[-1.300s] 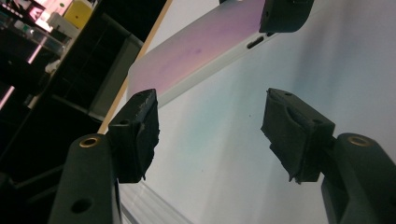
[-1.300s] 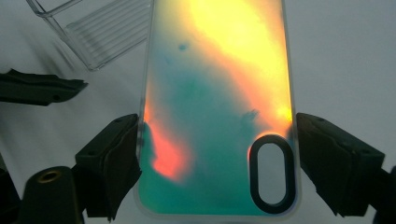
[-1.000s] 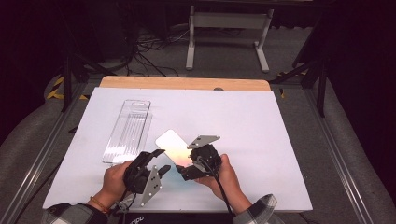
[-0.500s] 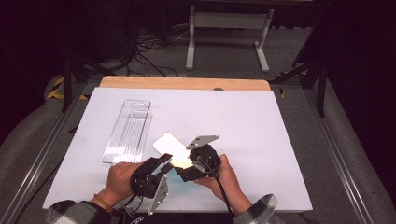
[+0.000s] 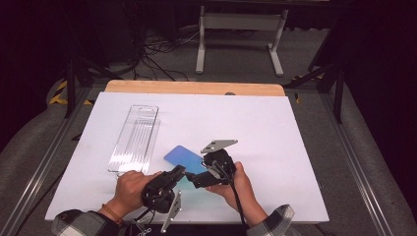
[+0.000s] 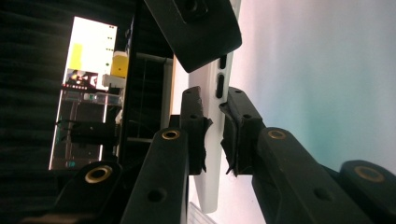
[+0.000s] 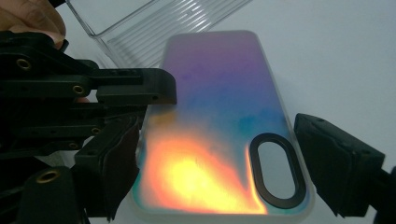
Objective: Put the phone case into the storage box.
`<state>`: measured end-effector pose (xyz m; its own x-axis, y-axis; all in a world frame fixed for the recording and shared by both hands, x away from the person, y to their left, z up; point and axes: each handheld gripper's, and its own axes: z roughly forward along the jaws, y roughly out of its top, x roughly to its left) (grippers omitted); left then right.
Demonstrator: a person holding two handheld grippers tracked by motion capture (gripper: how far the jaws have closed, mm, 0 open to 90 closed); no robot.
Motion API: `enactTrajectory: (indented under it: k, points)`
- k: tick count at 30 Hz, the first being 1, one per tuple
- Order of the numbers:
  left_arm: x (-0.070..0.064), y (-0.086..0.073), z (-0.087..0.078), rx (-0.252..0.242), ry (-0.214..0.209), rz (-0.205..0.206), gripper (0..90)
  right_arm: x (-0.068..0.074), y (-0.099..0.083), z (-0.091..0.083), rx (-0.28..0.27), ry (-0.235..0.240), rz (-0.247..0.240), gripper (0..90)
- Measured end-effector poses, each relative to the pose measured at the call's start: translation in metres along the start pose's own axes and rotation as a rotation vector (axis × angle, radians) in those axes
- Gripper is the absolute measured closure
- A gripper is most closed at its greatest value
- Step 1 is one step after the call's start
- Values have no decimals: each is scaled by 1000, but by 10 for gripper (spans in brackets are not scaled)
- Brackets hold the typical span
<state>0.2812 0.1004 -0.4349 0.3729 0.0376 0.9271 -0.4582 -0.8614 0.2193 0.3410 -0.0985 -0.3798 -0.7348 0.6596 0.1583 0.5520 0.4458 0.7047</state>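
- The phone case [image 5: 183, 157] sits low in the centre of the high view, at the near part of the white table [image 5: 275, 142]. Its long axis runs from the lower right of the frame up toward the upper left.
- In the right gripper view the case [image 7: 219, 121] fills the middle, with its camera cutout [image 7: 276, 171] at the lower right. So the cutout end is the end nearest my right tool.
- My right gripper [image 5: 209, 173] straddles that near end. Its jaws stand either side of the case's width with a gap showing on the right, so I read it as released, not yet pinching.
- My left gripper [image 5: 174, 173] comes in from the lower left. In the left gripper view its pads [image 6: 196, 126] flank the case's thin white edge [image 6: 210, 154], close on both sides. Whether they press it, I cannot tell.
- Both tools are at the case, so the coming move turns on that side-edge grip.
- The clear plastic tray [image 5: 135, 138] lies just beyond, toward the upper left, along the case's axis.
- The case's near end is hidden under the grippers in the high view.
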Motion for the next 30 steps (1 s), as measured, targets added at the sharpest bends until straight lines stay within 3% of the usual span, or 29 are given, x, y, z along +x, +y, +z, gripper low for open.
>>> enactTrajectory:
  k: [4, 7, 12, 21, 26, 30]
  points:
    - [2, 1, -1, -26, 9, -13, 814, -1, 2, -5, -17, 16, 3, 171]
    - [4, 0, -3, -37, 7, -68, 816, -1, 3, -10, -44, 23, -4, 168]
    - [9, -2, -4, -63, 3, -108, 816, -1, 4, -17, -69, 13, -26, 149]
    - [17, -8, -5, -92, -31, -218, 816, -1, 3, -44, -189, -15, -79, 120]
    - [20, -12, -4, -111, -42, -285, 816, 0, -3, -56, -254, -62, -160, 124]
    - [24, -16, -4, -105, -49, -311, 816, 1, -10, -61, -291, -107, -233, 138]
